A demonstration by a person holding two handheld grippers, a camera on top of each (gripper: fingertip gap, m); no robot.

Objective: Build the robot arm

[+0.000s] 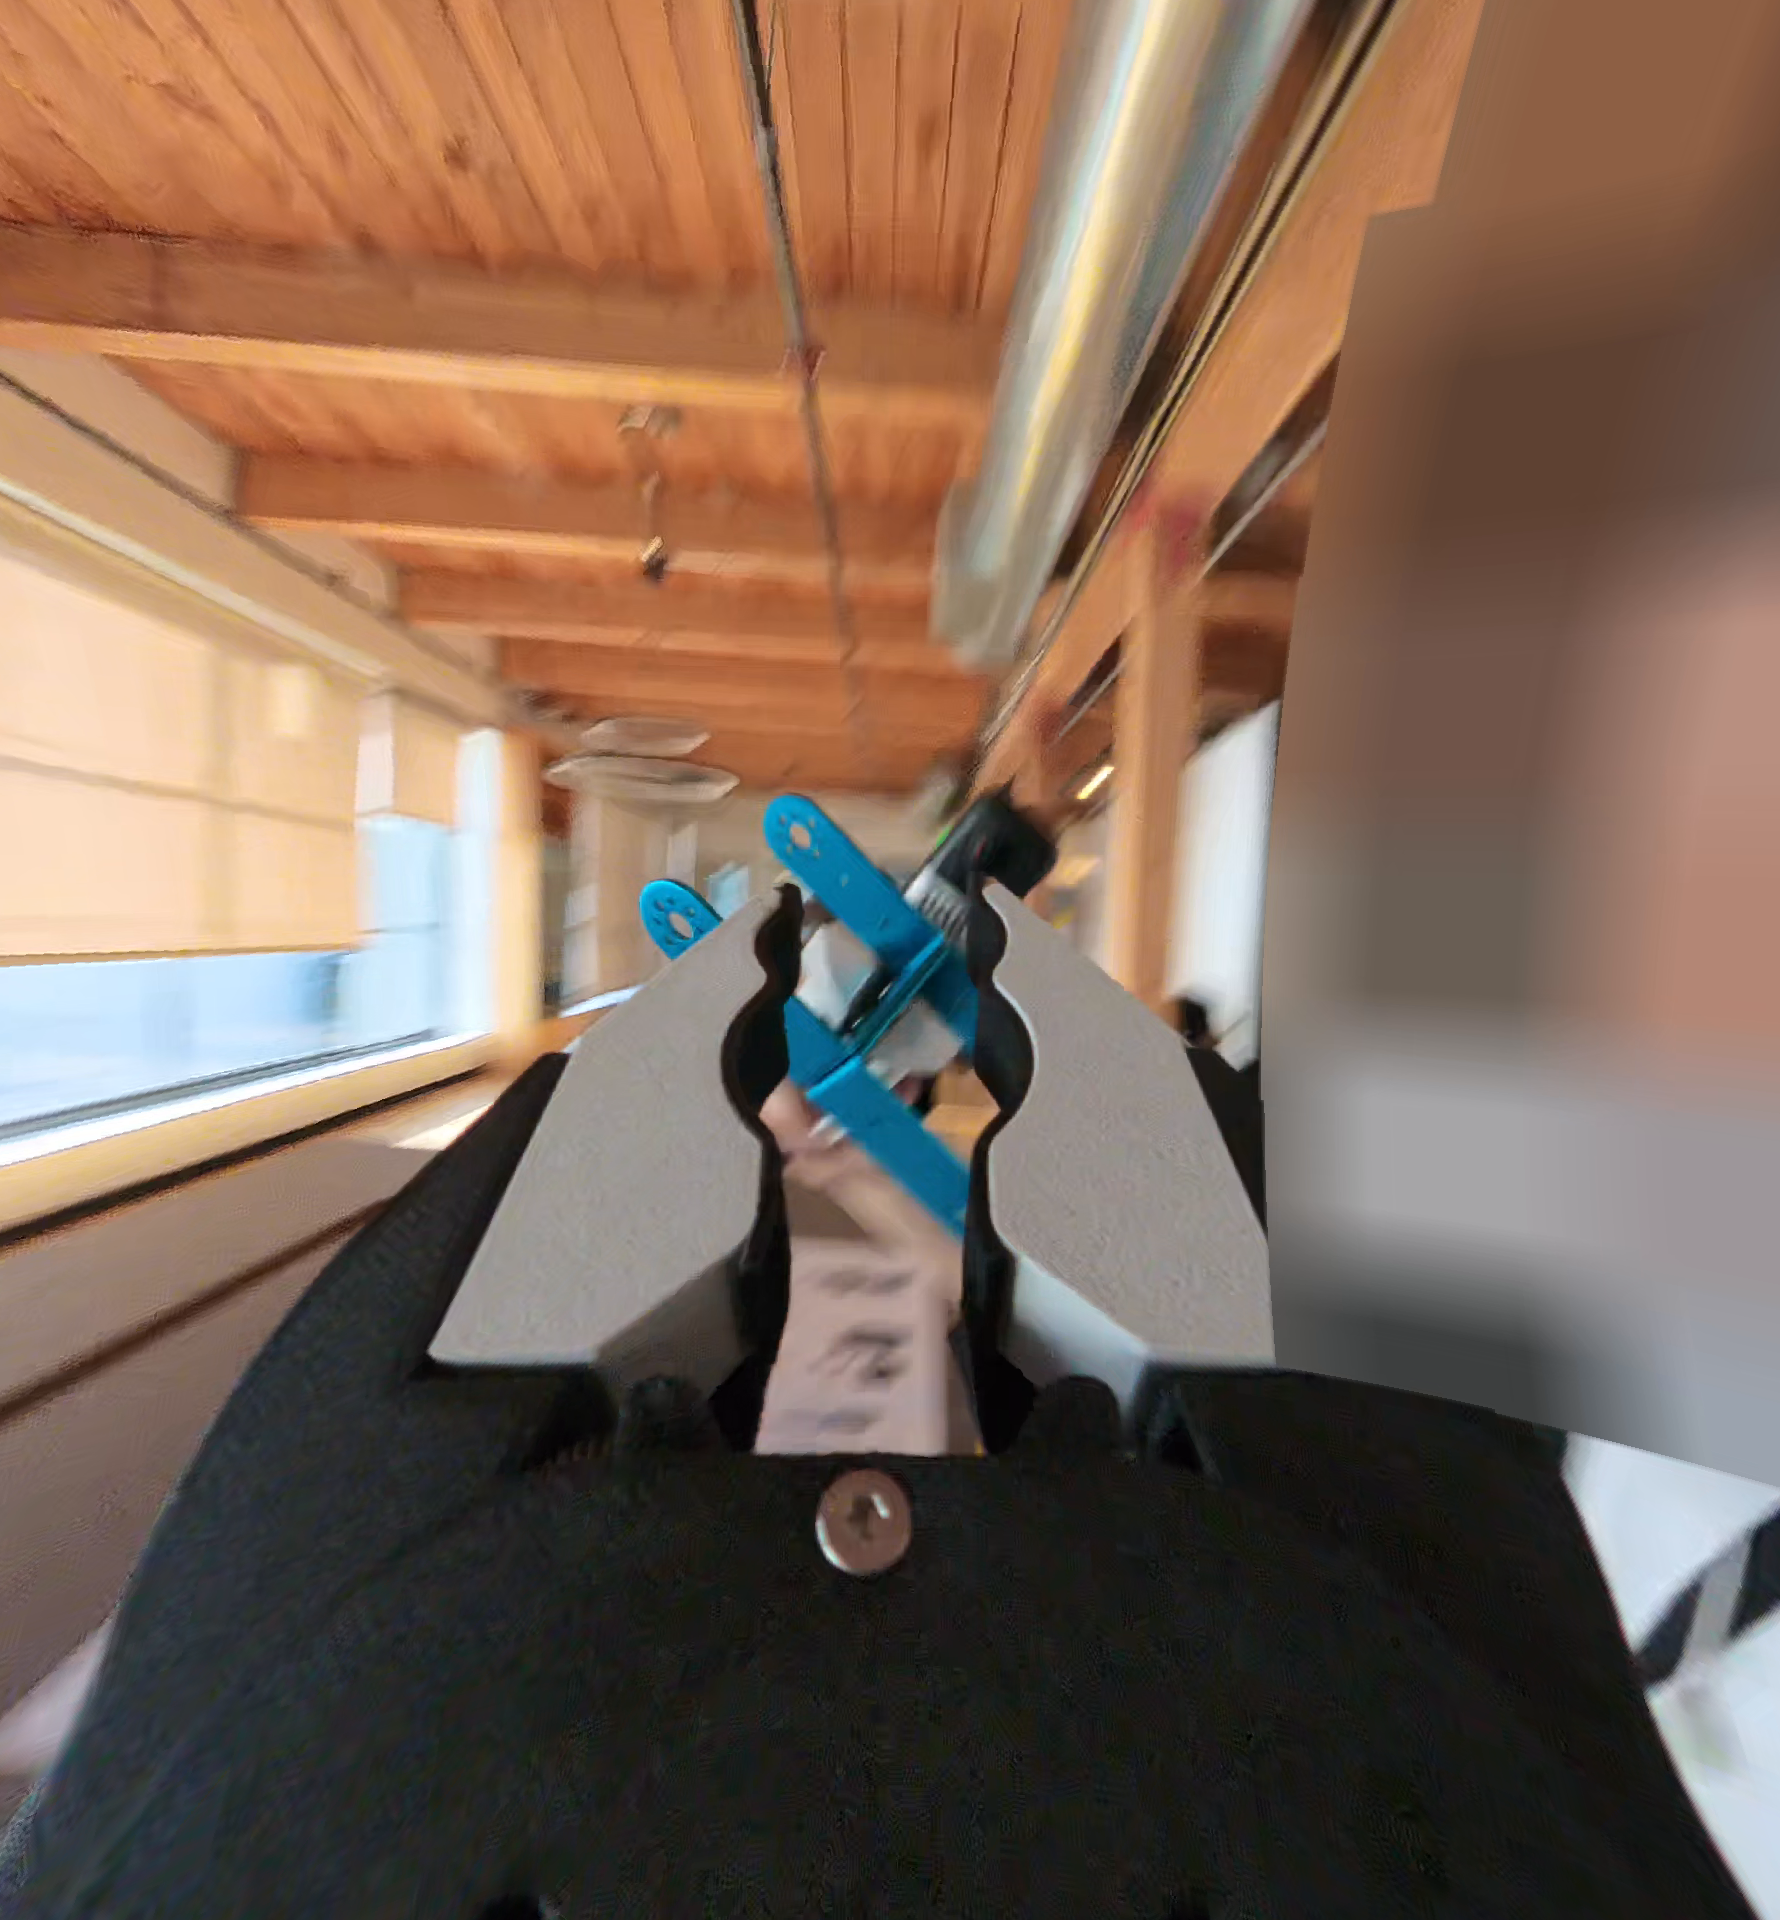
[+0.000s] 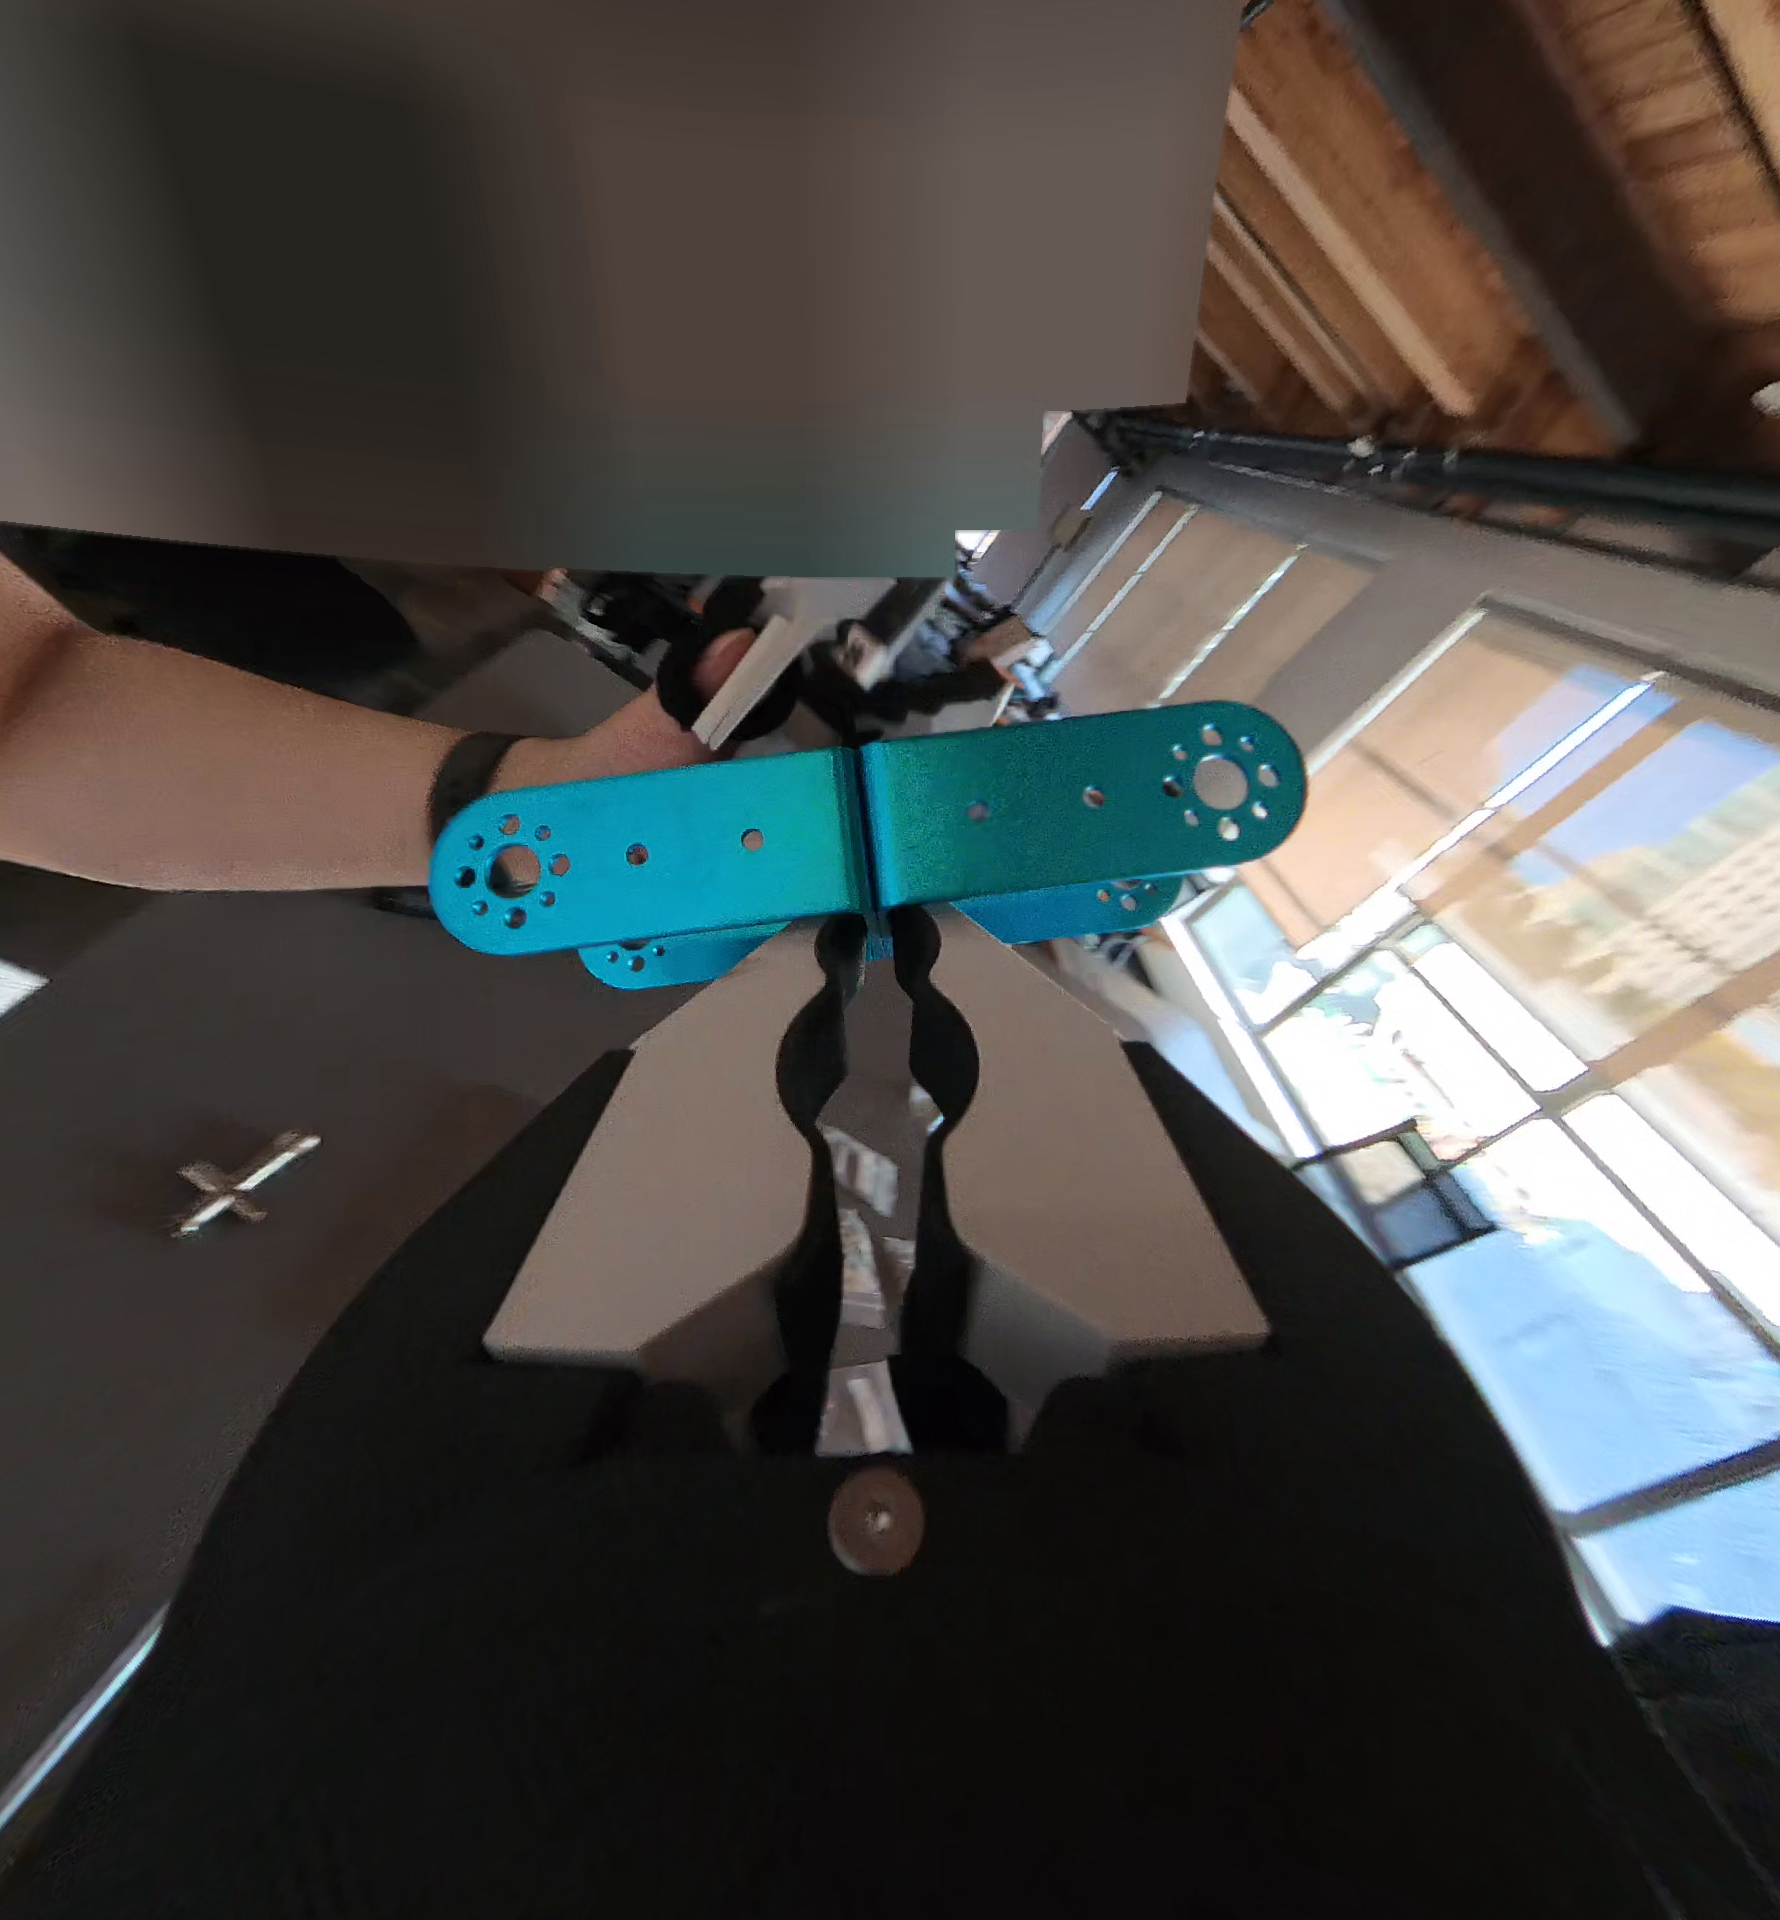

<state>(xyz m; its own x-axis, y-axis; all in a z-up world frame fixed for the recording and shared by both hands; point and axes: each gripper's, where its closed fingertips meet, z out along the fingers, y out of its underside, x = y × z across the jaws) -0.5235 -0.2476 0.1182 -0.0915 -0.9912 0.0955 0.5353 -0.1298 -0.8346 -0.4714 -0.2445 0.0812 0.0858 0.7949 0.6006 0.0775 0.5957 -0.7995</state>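
The right gripper [image 2: 870,935] is nearly shut, and only its tips pinch the blue bracket [image 2: 1021,821] at the middle seam, where two perforated halves meet back to back. The bracket is up in the air, above the dark tabletop [image 2: 86,1091]. Its rounded ends stick out to either side of the tips, and a second pair of ends shows just behind the first. The hold is narrow and central. It looks balanced, but the long ends would give any knock leverage to twist the piece between the pads. A firm, even squeeze on the seam and a level wrist look like the way to hold it square. The left gripper [image 1: 881,914] points up toward the wooden ceiling with a clear gap between its fingers and has hold of nothing. Through that gap the bracket [image 1: 870,1117] shows just beyond the tips, crossing at a slant, and one blue end is hidden behind a finger. Part of a hand [image 1: 865,1195] also shows below it. This view is blurred, so it is not possible to tell whether the fingers touch the metal. In the right wrist view, a bare forearm [image 2: 190,769] with a black wrist strap reaches in behind the bracket. A small metal cross [image 2: 242,1184] lies on the tabletop well apart from both grippers, and tall windows [image 2: 1592,935] run along the far side.
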